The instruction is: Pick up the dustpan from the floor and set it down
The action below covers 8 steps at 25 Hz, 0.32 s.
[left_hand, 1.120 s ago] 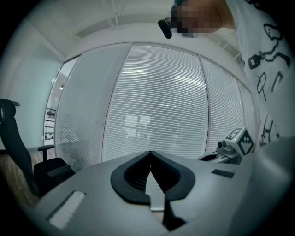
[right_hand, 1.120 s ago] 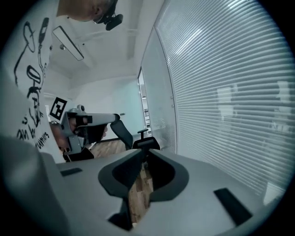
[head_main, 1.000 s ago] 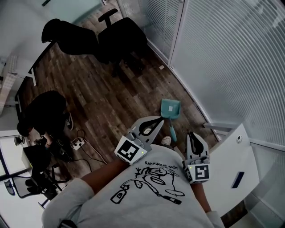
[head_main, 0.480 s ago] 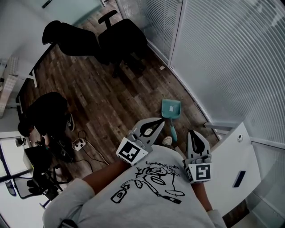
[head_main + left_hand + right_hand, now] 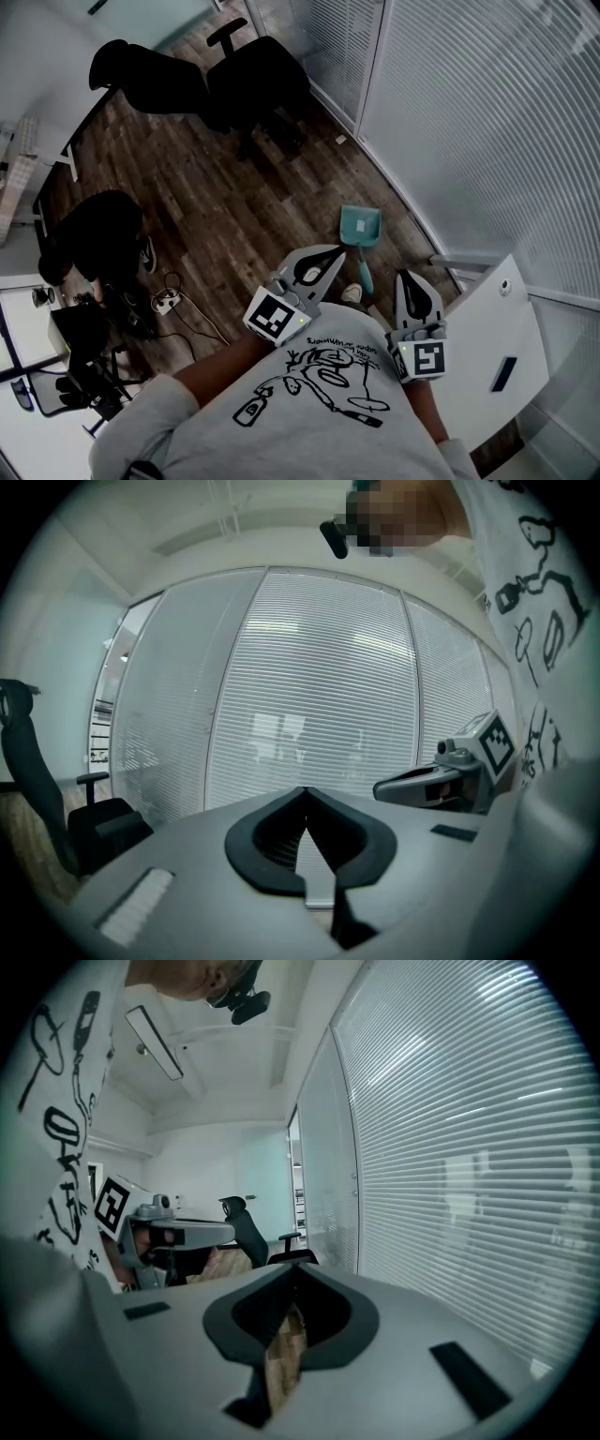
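- The teal plastic dustpan (image 5: 360, 226), a flat scoop with a slim handle, lies on the wood-plank floor (image 5: 216, 206).
- The left tool (image 5: 337, 251) and right tool (image 5: 409, 278) have smooth grey jaws, closed tip to tip and empty.

Bare floor (image 5: 206, 202) spreads left of the dustpan (image 5: 361, 228). The blinded glass wall (image 5: 469, 112) closes its right side, black office chairs (image 5: 258, 80) stand beyond, and cables (image 5: 178, 305) lie leftward.

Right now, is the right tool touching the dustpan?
Apart. The right gripper view shows the right tool shut with nothing at its tips; the head view shows the dustpan lying on the floor.
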Motion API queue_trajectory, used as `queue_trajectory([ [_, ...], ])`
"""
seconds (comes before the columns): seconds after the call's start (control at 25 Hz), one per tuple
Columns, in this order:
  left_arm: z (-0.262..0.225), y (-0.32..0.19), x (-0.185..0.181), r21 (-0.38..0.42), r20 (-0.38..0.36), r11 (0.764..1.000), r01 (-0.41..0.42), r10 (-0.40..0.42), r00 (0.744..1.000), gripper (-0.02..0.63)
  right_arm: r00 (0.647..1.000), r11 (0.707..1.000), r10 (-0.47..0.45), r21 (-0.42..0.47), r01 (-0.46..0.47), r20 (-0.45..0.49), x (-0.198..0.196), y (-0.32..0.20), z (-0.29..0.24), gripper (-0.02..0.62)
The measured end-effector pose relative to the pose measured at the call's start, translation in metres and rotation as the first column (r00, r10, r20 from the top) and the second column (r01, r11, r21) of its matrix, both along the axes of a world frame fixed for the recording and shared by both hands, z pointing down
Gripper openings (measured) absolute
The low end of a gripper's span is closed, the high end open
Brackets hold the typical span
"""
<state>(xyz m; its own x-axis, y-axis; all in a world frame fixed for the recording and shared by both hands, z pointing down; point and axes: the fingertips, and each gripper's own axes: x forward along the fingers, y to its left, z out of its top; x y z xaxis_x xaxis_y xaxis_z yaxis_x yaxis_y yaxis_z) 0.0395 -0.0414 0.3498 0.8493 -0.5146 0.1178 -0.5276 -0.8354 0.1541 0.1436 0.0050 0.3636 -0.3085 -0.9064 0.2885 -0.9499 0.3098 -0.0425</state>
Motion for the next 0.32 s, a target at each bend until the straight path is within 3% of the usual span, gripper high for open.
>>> queue_trajectory([
  [0.32,-0.0017,0.0028,-0.0055,-0.003,-0.003,1.0,0.014,-0.014,1.0,0.002,1.0,1.0,0.007,-0.02,-0.008,-0.031,0.0004,0.0009,-0.0037,0.012],
])
